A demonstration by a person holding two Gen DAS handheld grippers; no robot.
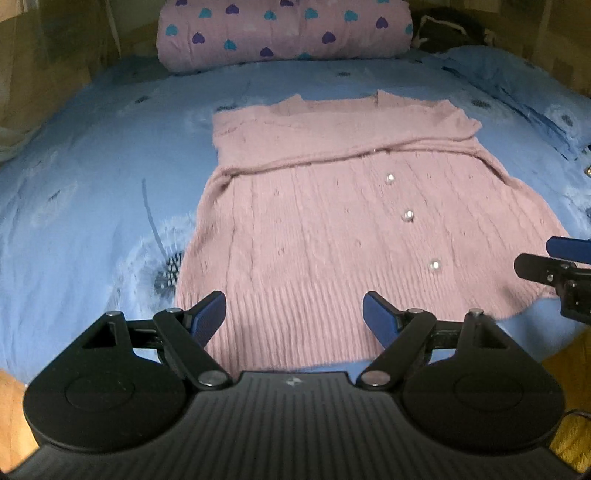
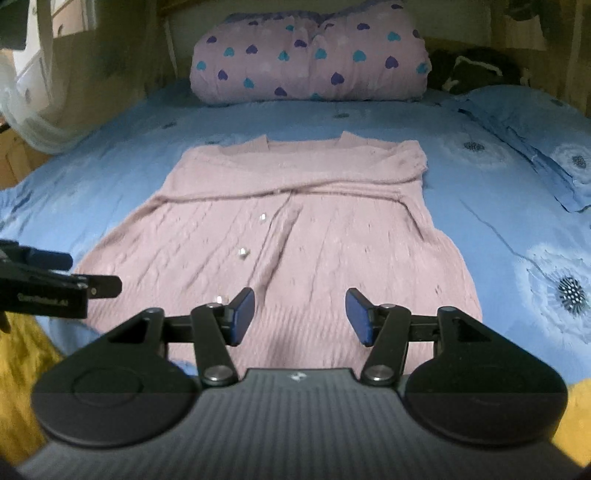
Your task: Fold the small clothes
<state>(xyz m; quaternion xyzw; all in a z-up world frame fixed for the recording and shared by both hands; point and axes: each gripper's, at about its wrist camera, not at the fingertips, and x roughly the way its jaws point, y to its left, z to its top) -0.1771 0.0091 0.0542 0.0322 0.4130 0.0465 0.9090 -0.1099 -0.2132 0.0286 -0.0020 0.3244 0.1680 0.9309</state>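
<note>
Pink cardigan (image 1: 317,229) lies flat on the blue bedsheet (image 1: 92,192), sleeves folded across. Left gripper (image 1: 294,317) and right gripper (image 2: 300,314) hover over its near hem, jaws wide, empty. Recommend pinching both hem corners evenly before lifting toward the collar.

Both wrist views face up the bed (image 1: 92,192), sharing the cardigan (image 1: 314,229).

The cardigan (image 1: 317,229) lies on the bed (image 1: 92,192), hem near; the rolled quilt (image 1: 284,33) lies behind it.
</note>
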